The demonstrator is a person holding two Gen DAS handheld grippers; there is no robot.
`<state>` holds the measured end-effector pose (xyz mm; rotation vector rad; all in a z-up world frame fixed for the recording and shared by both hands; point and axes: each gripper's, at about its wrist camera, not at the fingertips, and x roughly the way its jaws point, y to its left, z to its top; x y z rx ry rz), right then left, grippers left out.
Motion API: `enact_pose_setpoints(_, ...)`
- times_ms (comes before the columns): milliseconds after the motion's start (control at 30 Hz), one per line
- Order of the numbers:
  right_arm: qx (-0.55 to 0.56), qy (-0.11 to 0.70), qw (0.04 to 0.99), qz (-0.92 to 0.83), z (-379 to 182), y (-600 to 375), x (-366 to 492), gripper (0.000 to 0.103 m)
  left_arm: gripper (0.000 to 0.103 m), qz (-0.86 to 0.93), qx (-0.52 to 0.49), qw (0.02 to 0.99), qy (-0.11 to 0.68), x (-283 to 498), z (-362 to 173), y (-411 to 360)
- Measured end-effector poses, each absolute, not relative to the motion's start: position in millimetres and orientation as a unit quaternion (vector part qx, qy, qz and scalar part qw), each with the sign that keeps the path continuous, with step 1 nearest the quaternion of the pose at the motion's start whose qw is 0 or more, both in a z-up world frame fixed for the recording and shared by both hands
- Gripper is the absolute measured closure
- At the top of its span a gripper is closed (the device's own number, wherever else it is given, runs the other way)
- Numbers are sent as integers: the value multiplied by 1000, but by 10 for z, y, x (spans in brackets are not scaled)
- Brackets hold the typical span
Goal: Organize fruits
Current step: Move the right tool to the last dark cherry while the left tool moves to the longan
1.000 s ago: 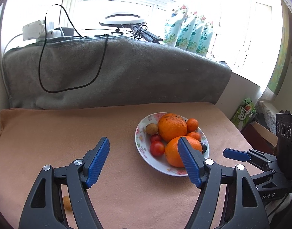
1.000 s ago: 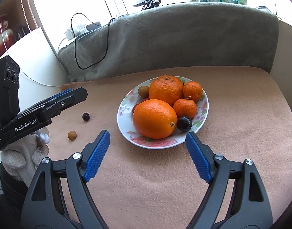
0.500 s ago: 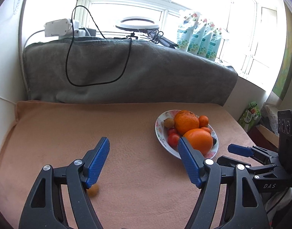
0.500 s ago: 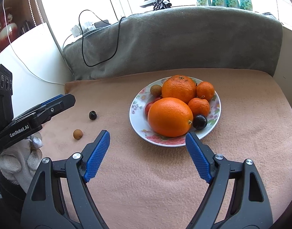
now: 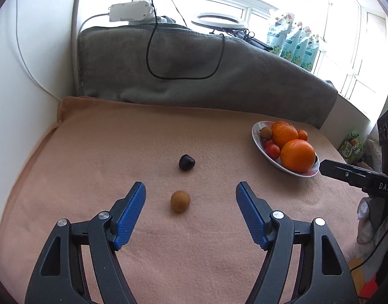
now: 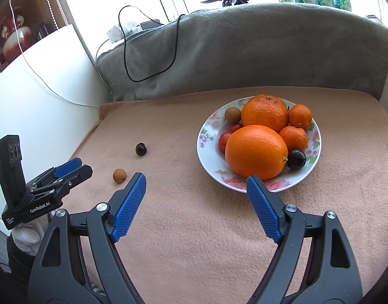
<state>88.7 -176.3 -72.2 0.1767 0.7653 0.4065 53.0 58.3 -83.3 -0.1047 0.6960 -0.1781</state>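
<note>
A fuzzy peach-coloured blanket [image 5: 118, 152] is covering the table, with a grey plush throw [image 6: 270, 50] lying draped behind it. A glossy floral china plate [image 6: 206, 131] is holding two big dimpled oranges, two small mandarins, red tomatoes, a dark cherry and a tan longan. Two fruits are lying loose on the blanket: a round, matte-brown longan [image 5: 180, 201] and, just beyond it, a shiny dark cherry [image 5: 186, 162]. The left gripper [image 5: 190, 195] is hovering with its ribbed blue pads [image 5: 131, 212] spread wide either side of the longan, touching nothing. The right gripper [image 6: 196, 190] is gaping wide and empty near the plate's front rim.
</note>
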Motion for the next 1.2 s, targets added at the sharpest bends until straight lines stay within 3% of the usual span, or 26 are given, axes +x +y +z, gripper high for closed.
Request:
enact_pose_setpoints(500,75,378,891,238,-706,-1399,1019,20,30,-73,-74,928,357,392,-996,748)
enact_pose_setpoints(933,53,389,881,263,-722,-1036,1292,35,30,-79,-78,926,361,470,-1022,751)
enact_pose_setpoints(1200,40,407,870,274,-809,-833,1460,45,41,-94,-84,921,368,547,-1062,721)
